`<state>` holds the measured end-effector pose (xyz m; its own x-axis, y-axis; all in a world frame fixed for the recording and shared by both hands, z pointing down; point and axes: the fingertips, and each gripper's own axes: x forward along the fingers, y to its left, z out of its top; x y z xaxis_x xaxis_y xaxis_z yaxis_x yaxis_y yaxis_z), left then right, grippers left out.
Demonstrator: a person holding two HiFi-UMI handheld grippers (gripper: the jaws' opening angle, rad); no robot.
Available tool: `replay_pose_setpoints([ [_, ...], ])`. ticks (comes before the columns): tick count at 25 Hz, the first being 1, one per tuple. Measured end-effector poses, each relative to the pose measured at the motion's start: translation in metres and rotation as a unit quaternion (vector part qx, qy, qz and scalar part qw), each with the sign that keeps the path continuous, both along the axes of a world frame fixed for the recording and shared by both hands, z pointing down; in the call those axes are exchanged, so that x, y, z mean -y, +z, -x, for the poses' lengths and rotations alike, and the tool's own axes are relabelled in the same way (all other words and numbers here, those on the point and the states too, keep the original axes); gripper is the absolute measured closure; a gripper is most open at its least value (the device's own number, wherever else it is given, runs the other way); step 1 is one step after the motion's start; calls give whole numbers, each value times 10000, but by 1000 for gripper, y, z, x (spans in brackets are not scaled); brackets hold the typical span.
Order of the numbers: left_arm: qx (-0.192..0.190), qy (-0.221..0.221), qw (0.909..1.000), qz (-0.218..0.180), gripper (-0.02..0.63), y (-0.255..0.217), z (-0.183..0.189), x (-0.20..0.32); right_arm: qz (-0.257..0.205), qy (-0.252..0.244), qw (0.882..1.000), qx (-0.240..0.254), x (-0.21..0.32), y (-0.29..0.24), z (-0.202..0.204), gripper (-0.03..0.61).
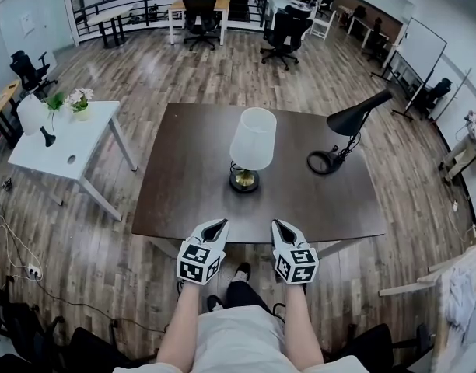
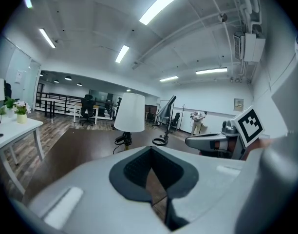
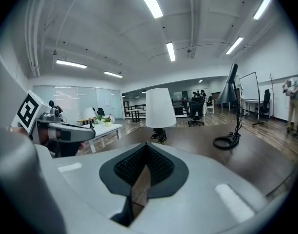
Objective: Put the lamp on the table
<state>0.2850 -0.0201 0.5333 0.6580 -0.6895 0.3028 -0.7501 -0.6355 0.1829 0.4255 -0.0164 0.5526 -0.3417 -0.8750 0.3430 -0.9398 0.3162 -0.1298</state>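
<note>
The left gripper (image 1: 219, 224) and right gripper (image 1: 278, 224) are held side by side at the near edge of the bench (image 1: 183, 179), close together but not touching. The left one's jaws are seen pressed together with nothing between them. Same deal on the right: jaws closed up, nothing held. The lamp (image 1: 253, 139), white shade on a brassy base, is stood upright on the bench straight ahead of the grippers, roughly midway between the two and well apart from both. A black lamp (image 1: 355, 118) is parked ahead and off to the right of the right gripper, also on the bench. Far off to the left of the left gripper, a white bench (image 1: 84, 143) with flowers (image 1: 80, 99) can be made out.
</note>
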Motion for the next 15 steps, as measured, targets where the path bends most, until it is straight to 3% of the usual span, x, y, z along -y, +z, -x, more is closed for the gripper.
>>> replay_pose_setpoints([
  [15,108,-339,9993,134,614,12,8,2,-16,27,10000,60,-5,5,-5,554],
])
